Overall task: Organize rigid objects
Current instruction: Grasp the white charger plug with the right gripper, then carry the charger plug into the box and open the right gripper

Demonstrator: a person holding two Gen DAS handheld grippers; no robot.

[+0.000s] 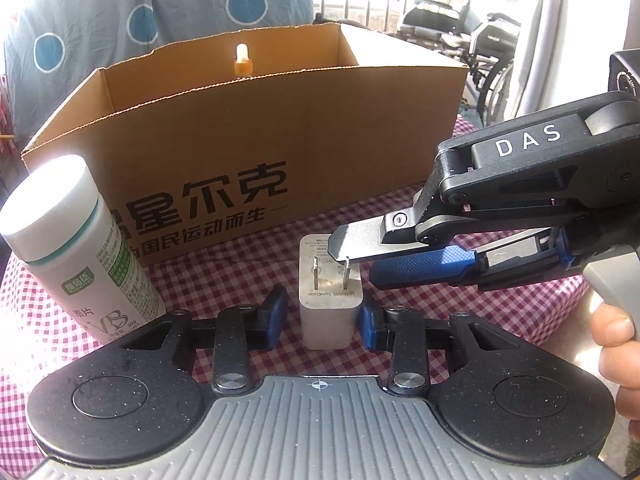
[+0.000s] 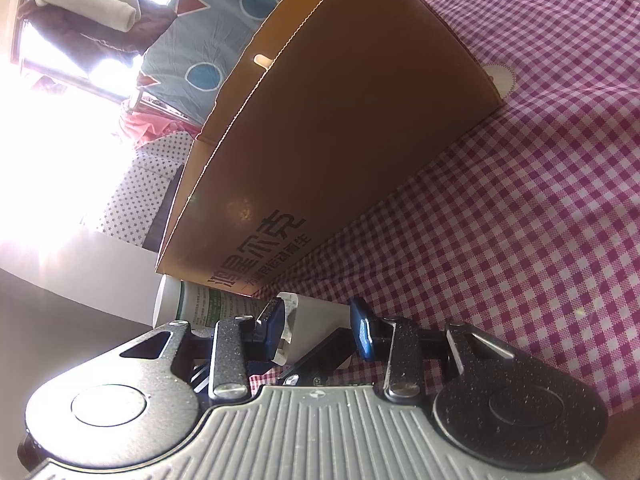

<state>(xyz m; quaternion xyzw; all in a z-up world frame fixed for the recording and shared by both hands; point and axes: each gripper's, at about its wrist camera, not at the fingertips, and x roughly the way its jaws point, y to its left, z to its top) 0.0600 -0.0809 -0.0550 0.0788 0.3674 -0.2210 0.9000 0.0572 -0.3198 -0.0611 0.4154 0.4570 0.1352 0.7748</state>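
Now the white charger (image 1: 331,304) is flanked by the left gripper (image 1: 325,318), jaws spread; the right gripper (image 1: 352,258) pinches its top. Light, stiff and smooth, it is best taken by the flat sides.

Matt white plastic charger block (image 1: 331,312), two bare metal prongs catching the light, sits on a pink-and-white checked cloth (image 1: 460,312). Behind, a plain brown corrugated cardboard box (image 1: 256,136) with rough edges. The white plastic bottle (image 1: 76,248) wears a glossy paper label.

The right claw (image 1: 360,256) reads "DAS", the cardboard box (image 1: 248,152) "尔克", the white bottle (image 1: 80,248) "VB".
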